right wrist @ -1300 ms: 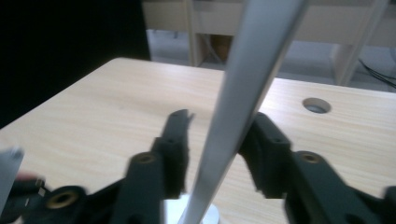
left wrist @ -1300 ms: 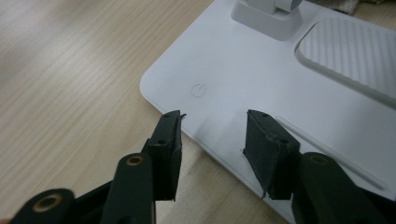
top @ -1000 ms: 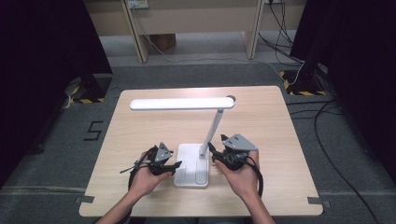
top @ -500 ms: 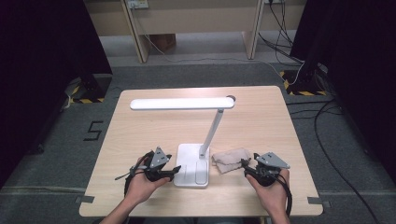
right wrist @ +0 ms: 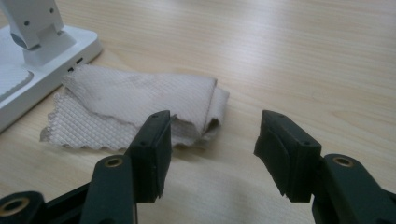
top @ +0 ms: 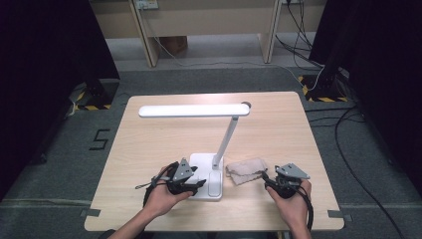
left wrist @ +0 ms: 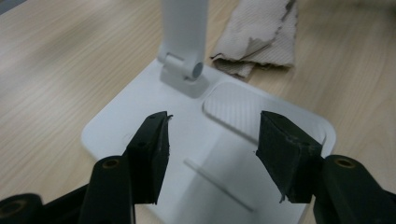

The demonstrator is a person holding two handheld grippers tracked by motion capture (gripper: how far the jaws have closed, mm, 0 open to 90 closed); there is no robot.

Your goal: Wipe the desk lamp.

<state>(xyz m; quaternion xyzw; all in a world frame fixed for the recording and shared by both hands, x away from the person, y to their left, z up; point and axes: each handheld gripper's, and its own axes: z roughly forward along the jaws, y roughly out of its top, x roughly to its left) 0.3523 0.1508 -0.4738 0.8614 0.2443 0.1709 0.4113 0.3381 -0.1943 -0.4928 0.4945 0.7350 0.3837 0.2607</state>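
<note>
Jaws of the right gripper (right wrist: 210, 154) stand spread w/ nothing between, aimed at the crumpled beige paper towel (right wrist: 140, 109), which lies flat on the tabletop (top: 278, 124) just right of the white desk lamp's flat base (top: 208, 175), prob. set down there. Left gripper (left wrist: 210, 154), jaws also spread, empty, hovers over that base from the near left; both hands low, near edge.

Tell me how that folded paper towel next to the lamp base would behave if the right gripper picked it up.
The paper towel looks thin and embossed, so it is probably very light and floppy, sagging from the pinch. Its loose folded layers would likely fall open. The right gripper, jaws open, might catch just the top layer.
</note>
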